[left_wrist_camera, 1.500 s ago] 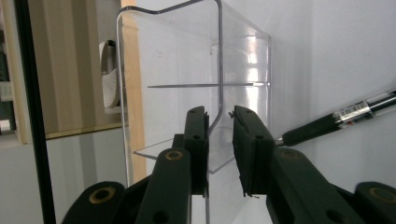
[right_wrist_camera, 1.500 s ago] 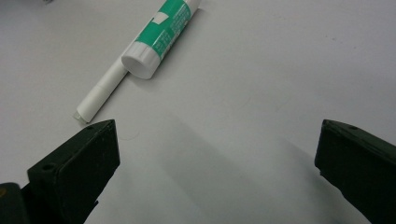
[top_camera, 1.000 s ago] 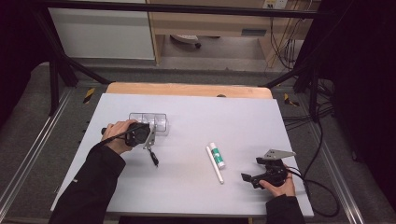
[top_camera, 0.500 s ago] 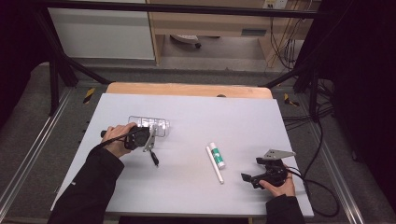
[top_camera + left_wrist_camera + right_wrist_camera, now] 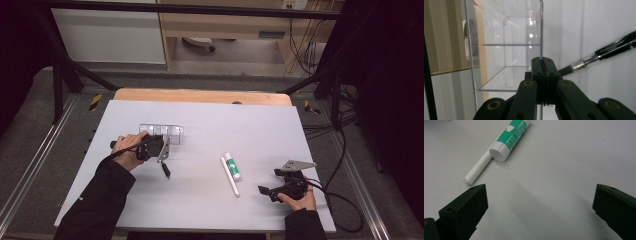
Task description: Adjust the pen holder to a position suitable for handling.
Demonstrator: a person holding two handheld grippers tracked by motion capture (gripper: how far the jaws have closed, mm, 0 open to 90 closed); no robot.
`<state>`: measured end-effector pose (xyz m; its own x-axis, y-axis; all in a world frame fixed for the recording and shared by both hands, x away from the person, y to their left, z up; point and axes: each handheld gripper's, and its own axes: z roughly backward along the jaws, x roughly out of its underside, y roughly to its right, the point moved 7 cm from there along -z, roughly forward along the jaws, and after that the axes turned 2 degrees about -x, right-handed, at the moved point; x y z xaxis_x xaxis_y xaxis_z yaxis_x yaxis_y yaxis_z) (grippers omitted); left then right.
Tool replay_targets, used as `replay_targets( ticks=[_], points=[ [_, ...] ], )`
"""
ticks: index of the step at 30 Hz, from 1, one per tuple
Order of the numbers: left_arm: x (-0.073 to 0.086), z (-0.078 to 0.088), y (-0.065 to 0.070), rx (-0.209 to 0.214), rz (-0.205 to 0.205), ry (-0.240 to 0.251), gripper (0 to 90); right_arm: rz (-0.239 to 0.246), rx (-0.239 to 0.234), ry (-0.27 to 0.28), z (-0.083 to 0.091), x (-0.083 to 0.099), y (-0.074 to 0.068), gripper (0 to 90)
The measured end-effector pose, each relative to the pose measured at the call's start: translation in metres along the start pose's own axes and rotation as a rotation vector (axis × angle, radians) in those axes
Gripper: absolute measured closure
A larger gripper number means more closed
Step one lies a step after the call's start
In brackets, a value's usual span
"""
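Note:
A clear plastic compartment box (image 5: 162,132) lies on the white table at the left. My left gripper (image 5: 164,148) is at its near right end. In the left gripper view my left gripper (image 5: 541,61) is shut on the thin edge of the box (image 5: 506,50) wall, which runs up from between the jaws. A black pen (image 5: 165,170) lies just beside it, also seen as the pen (image 5: 599,56) at the right. A green-and-white glue stick (image 5: 232,166) and a thin white stick (image 5: 230,176) lie mid-table. My right gripper (image 5: 267,191) rests open near them; the right gripper (image 5: 540,202) has bare table between its jaws.
The glue stick (image 5: 511,137) and white stick (image 5: 477,170) lie a little ahead of the right jaws. A wooden strip (image 5: 200,95) borders the table's far edge. Metal rails and cables (image 5: 345,150) run along the floor on both sides.
The left hand has shifted slightly toward the near side at the box's end. The right hand has kept still.

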<state>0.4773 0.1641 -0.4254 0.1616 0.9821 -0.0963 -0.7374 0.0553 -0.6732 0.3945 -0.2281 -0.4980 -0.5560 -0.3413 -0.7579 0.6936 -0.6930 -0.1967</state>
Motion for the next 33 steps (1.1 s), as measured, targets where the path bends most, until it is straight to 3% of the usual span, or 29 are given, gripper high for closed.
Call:
replay_targets(
  ticks=[6,16,25,33],
  points=[
    [-0.020,0.003,0.001,-0.004,0.000,0.010,88.6,-0.002,-0.001,-0.001,0.000,0.000,0.000,0.4],
    [-0.065,0.001,0.006,0.011,-0.006,0.047,88.6,-0.002,-0.001,0.000,0.000,0.000,0.000,0.4],
    [-0.103,-0.001,0.009,0.038,0.008,0.056,88.6,0.002,-0.002,0.000,0.001,0.000,0.000,0.4],
    [-0.122,-0.008,0.015,0.068,0.012,0.046,88.6,0.000,-0.005,0.001,0.002,0.000,0.000,0.4]
  ],
)
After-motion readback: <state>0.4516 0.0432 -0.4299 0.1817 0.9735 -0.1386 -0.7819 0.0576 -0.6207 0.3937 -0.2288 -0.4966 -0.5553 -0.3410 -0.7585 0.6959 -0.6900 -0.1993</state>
